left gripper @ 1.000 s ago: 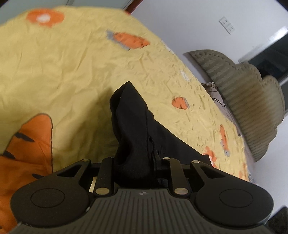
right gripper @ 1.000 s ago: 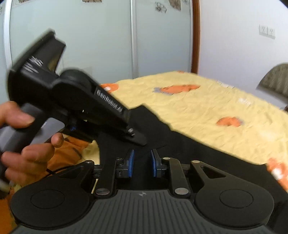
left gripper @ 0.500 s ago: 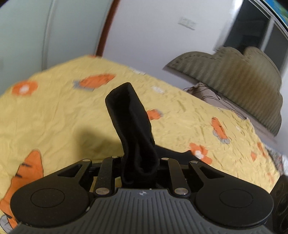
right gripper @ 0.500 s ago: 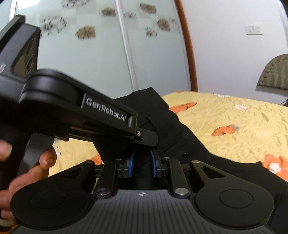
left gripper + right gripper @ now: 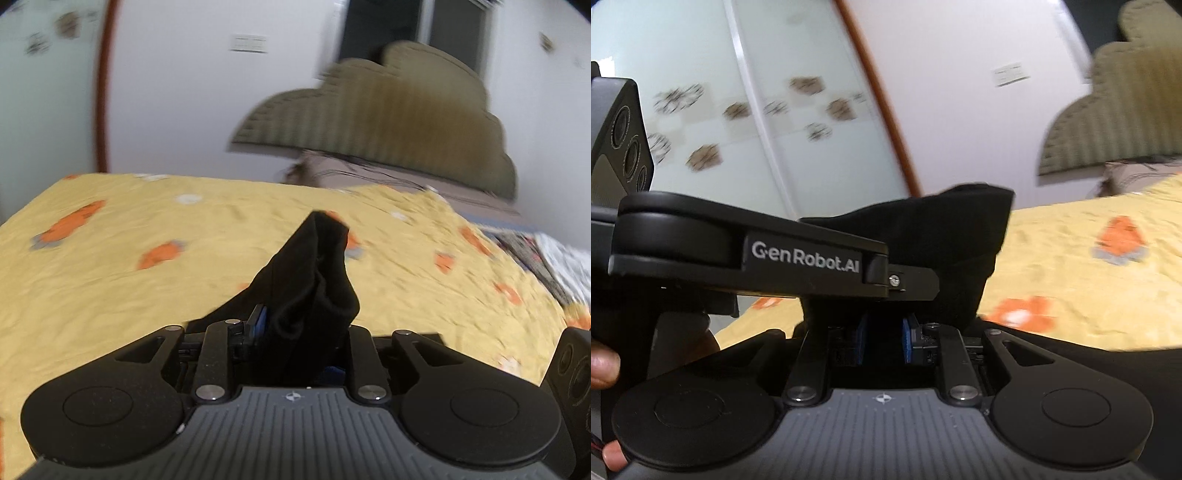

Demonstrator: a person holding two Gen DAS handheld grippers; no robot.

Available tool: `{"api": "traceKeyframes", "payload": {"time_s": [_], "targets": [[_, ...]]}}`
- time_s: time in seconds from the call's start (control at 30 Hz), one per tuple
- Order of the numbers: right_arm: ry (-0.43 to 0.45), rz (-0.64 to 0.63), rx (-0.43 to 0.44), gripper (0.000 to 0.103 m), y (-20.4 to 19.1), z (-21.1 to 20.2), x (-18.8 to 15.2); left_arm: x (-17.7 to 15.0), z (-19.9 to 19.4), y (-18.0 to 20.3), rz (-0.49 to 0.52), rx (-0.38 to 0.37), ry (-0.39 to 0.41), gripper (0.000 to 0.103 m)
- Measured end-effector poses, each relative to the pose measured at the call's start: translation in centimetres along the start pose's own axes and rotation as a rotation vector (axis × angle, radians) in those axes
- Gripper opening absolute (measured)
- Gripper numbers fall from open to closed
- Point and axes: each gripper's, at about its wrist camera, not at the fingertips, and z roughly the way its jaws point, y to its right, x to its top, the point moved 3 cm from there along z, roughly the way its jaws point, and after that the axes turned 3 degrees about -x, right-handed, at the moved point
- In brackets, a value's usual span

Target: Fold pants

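Note:
The black pants [image 5: 314, 280] are lifted above a yellow bedspread [image 5: 110, 288] with orange carrot prints. My left gripper [image 5: 295, 332] is shut on a bunched edge of the pants, which stands up in a peak between its fingers. In the right wrist view the pants [image 5: 942, 251] hang just ahead, and my right gripper [image 5: 884, 338] has its blue pads [image 5: 862, 338] close together with black cloth between them. The left gripper's body [image 5: 757, 254] crosses right in front of the right one, held by a hand [image 5: 605, 369].
A padded olive headboard [image 5: 388, 122] stands at the far end of the bed against a white wall. Sliding glass wardrobe doors [image 5: 738, 110] with a brown frame are behind. A patterned pillow [image 5: 554, 266] lies at the bed's right edge.
Both grippers have risen and tilted up with the pants, from looking down at the bedspread to looking across the bed at the headboard and wall. The left gripper stays close beside the right.

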Motion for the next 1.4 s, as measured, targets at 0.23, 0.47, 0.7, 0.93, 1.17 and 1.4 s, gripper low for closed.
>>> {"api": "traceKeyframes", "payload": {"time_s": [0.23, 0.47, 0.7, 0.93, 1.17, 1.4], "targets": [[0.016, 0.131, -0.106, 0.020, 7.3, -3.8, -1.5, -2.6, 4.4, 8.8, 0.149, -0.098, -0.044, 0.028], [-0.030, 0.187, -0.200, 0.020, 12.4, -5.7, -2.4, -4.7, 8.9, 13.1, 0.164, -0.167, -0.112, 0.028], [-0.121, 0.371, -0.317, 0.031, 16.4, -7.8, -4.3, -6.8, 11.9, 14.9, 0.155, -0.281, -0.237, 0.044], [0.031, 0.380, -0.559, 0.032, 16.5, -13.1, -2.9, -5.2, 9.0, 12.8, 0.089, -0.465, -0.253, 0.078], [0.008, 0.375, -0.466, 0.062, 17.9, -7.3, -0.2, -1.0, 9.1, 6.8, 0.069, -0.178, -0.153, 0.083], [-0.047, 0.502, -0.422, 0.024, 20.3, -3.7, -1.3, -1.5, 13.4, 5.0, 0.265, -0.011, -0.210, 0.083]]}}
